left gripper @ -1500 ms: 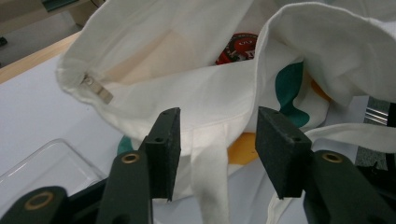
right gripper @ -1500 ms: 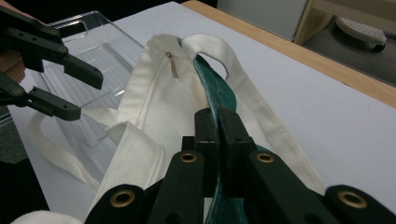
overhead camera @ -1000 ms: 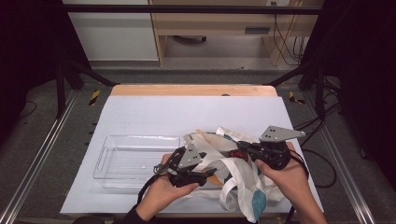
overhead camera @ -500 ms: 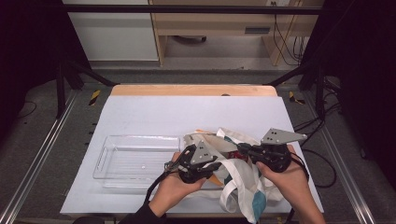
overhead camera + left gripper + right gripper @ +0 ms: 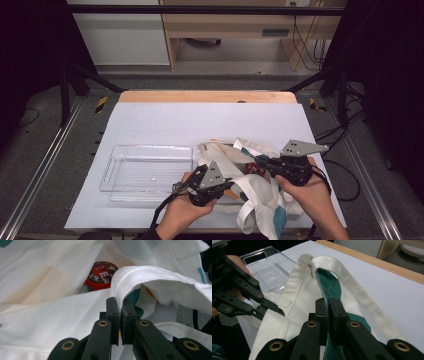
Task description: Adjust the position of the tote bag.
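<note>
We see a cream tote bag (image 5: pixel 255 170) lying rumpled on the white-covered bench (image 5: pixel 200 125), toward the near right part of it, just beside a clear plastic tray (image 5: pixel 147 170) that sits to its left. The left claw (image 5: pixel 226 184), held in the person's left hand (image 5: pixel 182 212), sits at the bag's near left edge; in the left gripper view its jaws have just been closing and now stand clenched on the bag's stitched cream rim (image 5: pixel 140 273), the cloth pinched between the pads and draping off to the right. Beyond that rim, down among the folds, we can make out a red round lid (image 5: pixel 101 275) with a printed candy face, partly covered by the fabric. The right claw (image 5: pixel 261 161), in the person's right hand (image 5: pixel 312 192), reaches in from the right over the middle of the bag; in the right gripper view its jaws are clamped on a dark green strip of fabric (image 5: pixel 329 288) that runs up between them to the bag's opening, where a cream strap (image 5: pixel 362 298) loops away toward the right. In that same view the left claw (image 5: pixel 278 311) shows at the left, nipping the bag's edge, with the tray (image 5: pixel 270 268) behind it. A teal patch (image 5: pixel 279 220) of the bag hangs over the near edge of the bench.
</note>
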